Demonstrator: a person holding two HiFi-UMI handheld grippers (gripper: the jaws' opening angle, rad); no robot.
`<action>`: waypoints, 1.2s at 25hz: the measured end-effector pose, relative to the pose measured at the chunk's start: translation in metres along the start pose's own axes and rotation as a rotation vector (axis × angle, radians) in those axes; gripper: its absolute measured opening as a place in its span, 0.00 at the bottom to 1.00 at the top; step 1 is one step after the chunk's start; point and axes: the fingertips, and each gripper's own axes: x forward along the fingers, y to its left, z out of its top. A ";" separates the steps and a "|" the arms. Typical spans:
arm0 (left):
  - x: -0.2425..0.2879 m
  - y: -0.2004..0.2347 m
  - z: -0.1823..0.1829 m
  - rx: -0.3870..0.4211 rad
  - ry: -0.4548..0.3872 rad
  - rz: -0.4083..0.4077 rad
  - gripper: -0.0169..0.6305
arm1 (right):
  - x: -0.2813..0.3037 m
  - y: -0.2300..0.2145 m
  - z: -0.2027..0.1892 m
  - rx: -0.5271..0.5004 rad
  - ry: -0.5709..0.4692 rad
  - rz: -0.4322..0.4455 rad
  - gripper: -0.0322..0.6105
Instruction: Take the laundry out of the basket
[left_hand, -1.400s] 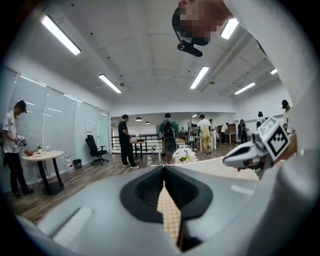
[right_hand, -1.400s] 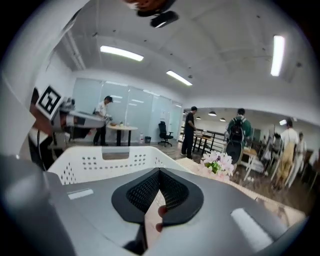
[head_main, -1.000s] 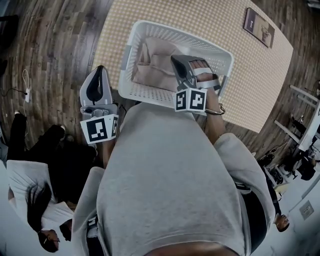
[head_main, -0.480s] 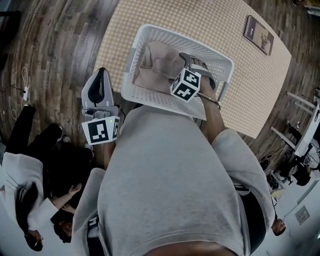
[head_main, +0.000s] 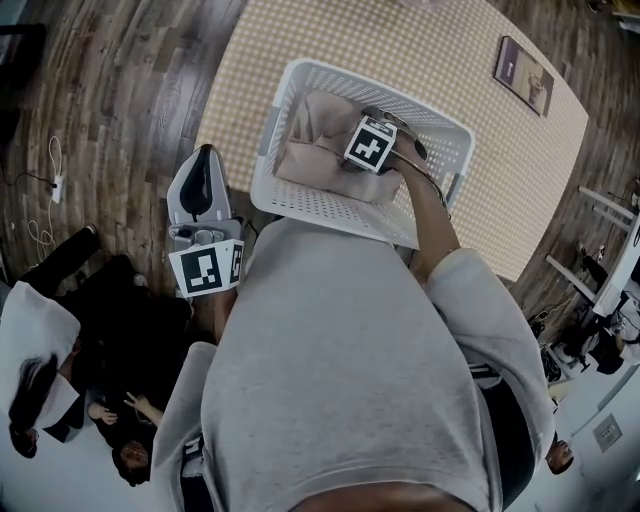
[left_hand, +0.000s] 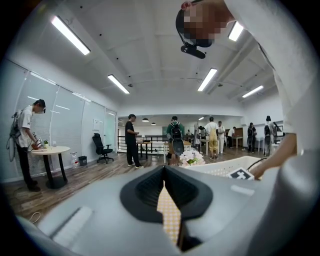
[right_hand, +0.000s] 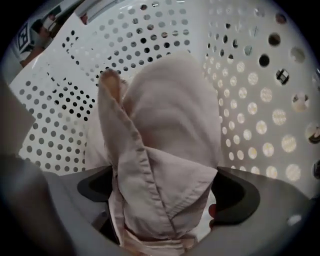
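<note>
A white perforated laundry basket (head_main: 262, 170) stands on the checked table. Beige folded laundry (head_main: 310, 140) lies inside it. My right gripper (head_main: 362, 160) reaches down into the basket and its jaws are opening. They stand wide on either side of a bunched fold of the beige cloth (right_hand: 165, 150), which rises between them against the basket wall (right_hand: 260, 100). My left gripper (head_main: 204, 155) hangs left of the basket, off the table's edge, with its jaws together and nothing in them. In the left gripper view only a thin slit of checked cloth shows between the jaws (left_hand: 167, 200).
A small framed picture (head_main: 525, 75) lies at the far right of the checked tablecloth (head_main: 450, 60). Wooden floor surrounds the table. People sit or crouch at the lower left (head_main: 60, 400). Other people and a bunch of flowers (left_hand: 191, 158) show in the hall behind.
My right gripper has gone from the basket's near rim forward and down into the laundry, and its jaws have spread wide. The left gripper has stayed in place.
</note>
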 end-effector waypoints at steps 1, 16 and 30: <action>0.000 0.003 -0.001 -0.003 -0.001 0.001 0.04 | 0.003 0.000 0.002 0.005 -0.003 0.018 0.98; 0.004 0.009 0.001 -0.003 -0.007 0.010 0.04 | -0.005 0.010 0.005 -0.046 0.034 0.052 0.72; 0.006 0.009 0.003 -0.010 -0.020 0.007 0.04 | -0.007 0.042 0.009 -0.086 -0.028 0.219 0.32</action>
